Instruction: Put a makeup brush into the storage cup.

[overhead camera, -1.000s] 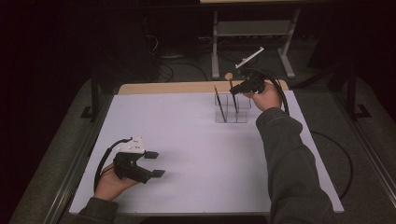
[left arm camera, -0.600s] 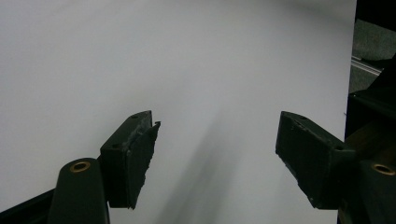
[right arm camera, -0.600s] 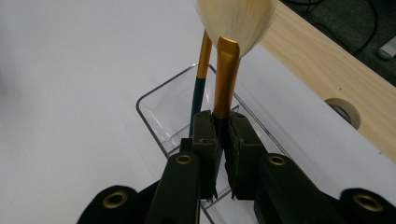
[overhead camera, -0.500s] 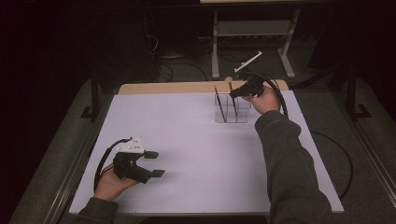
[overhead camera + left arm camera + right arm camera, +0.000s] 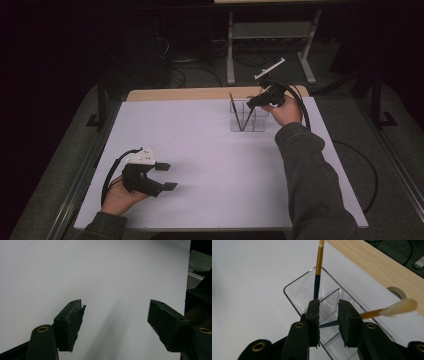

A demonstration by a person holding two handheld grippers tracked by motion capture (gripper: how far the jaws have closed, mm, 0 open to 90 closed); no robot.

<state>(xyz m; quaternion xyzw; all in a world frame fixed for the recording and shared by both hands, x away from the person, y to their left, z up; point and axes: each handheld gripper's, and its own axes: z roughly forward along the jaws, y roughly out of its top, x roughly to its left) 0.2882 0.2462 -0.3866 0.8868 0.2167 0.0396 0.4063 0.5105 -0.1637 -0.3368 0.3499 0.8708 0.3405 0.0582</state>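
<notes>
A clear divided organizer (image 5: 256,125) (image 5: 294,290) stands at the back of the white table. One brush (image 5: 231,101) (image 5: 319,262), with an orange and dark handle, stands nearly upright in it. A second brush (image 5: 247,119) (image 5: 374,313) leans across a compartment, its cream tip blurred. My right gripper (image 5: 252,104) (image 5: 328,302) hovers just over the organizer. Its jaws stand a little apart with the leaning brush passing beyond them, not pinched. My left gripper (image 5: 169,176) (image 5: 116,312) rests open at the front left, with nothing between its fingers.
A wooden strip (image 5: 190,93) (image 5: 374,262) borders the table's far edge, with a round hole (image 5: 397,292) in it. A metal stand (image 5: 270,30) and cables lie on the floor behind. White tabletop (image 5: 210,160) stretches between my two grippers.
The second brush now leans toward my right gripper rather than standing straighter. The right hand has shifted slightly over the organizer. The left gripper has not moved.
</notes>
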